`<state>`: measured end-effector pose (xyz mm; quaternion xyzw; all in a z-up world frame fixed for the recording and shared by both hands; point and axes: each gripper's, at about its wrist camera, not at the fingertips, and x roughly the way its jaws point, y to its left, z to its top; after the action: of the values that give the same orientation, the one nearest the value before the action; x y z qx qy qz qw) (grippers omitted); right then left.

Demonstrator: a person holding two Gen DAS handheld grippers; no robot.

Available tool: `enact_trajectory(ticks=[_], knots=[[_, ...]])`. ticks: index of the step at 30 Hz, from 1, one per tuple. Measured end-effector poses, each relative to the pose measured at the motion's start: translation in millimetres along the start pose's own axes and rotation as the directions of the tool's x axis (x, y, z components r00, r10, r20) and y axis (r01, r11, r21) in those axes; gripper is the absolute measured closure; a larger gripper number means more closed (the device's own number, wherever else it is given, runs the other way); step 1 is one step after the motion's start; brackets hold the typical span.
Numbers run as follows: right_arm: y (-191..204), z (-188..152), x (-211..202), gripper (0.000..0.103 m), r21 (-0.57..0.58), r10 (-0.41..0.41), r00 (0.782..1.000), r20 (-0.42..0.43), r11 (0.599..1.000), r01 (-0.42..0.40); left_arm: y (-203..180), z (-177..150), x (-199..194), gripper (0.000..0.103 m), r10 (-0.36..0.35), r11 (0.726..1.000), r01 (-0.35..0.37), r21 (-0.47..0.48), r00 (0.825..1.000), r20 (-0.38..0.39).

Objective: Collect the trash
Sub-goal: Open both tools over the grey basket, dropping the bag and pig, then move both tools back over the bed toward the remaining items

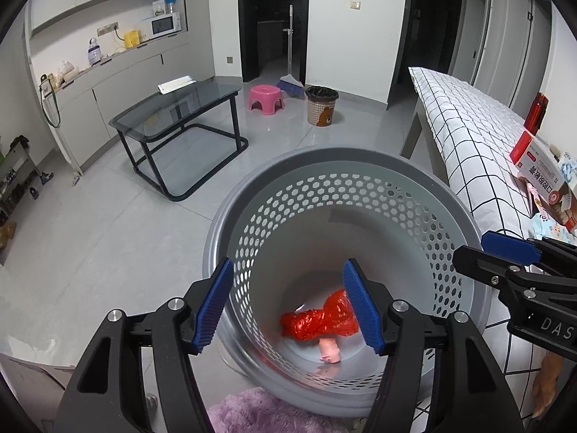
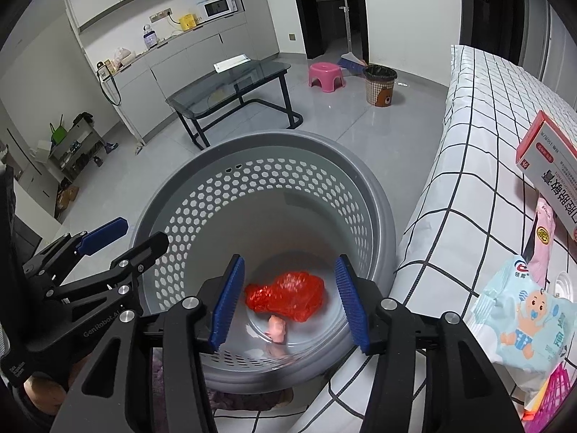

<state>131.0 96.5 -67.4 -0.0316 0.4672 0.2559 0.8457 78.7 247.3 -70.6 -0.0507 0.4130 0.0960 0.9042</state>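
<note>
A grey perforated basket [image 1: 252, 195] [image 2: 375, 195] stands on the floor beside the checked table. At its bottom lie a crumpled red plastic bag [image 1: 317, 319] [image 2: 288, 294] and a small pink piece [image 1: 330, 351] [image 2: 277, 329]. My left gripper [image 1: 290, 305] is open and empty above the basket's near rim; it also shows in the right wrist view [image 2: 122, 234]. My right gripper [image 2: 288, 301] is open and empty above the basket; it also shows at the right in the left wrist view [image 1: 505, 252].
The table with a black-and-white checked cloth [image 1: 465, 137] [image 2: 479, 137] holds a red-and-white box [image 2: 551, 162], a wet-wipes pack [image 2: 526, 321], a pink packet [image 2: 542, 238] and a red bottle [image 1: 536, 112]. A glass coffee table [image 1: 180, 108], pink stool [image 1: 265, 96] and lined bin [image 1: 321, 105] stand behind.
</note>
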Motion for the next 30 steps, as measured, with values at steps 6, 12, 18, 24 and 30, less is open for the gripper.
enact_trajectory(ticks=[6,12,18,24,30], knots=[[2,-6,-16,0.046,-0.001,-0.006,1.000,0.028,1.000,0.006,0,-2,-14,0.031,0.022,1.000,-0.022,-0.001,1.000,0.017],[-4,-18,-36,0.042,0.013,-0.009,0.999,0.045,1.000,0.009,-9,-5,-33,0.019,0.056,0.998,-0.056,0.005,0.997,0.044],[-19,-44,-63,0.041,0.043,-0.029,0.998,0.060,0.999,0.026,-23,-13,-55,0.012,0.052,0.999,-0.052,0.006,0.997,0.063],[-46,-79,-100,0.040,0.094,-0.063,0.994,0.084,0.994,0.055,-49,-19,-74,0.011,0.029,0.999,-0.031,0.023,0.997,0.078],[-79,-113,-137,0.039,0.128,-0.120,0.987,0.108,0.986,0.105,-87,-22,-91,0.010,-0.026,0.998,0.021,0.052,0.995,0.100]])
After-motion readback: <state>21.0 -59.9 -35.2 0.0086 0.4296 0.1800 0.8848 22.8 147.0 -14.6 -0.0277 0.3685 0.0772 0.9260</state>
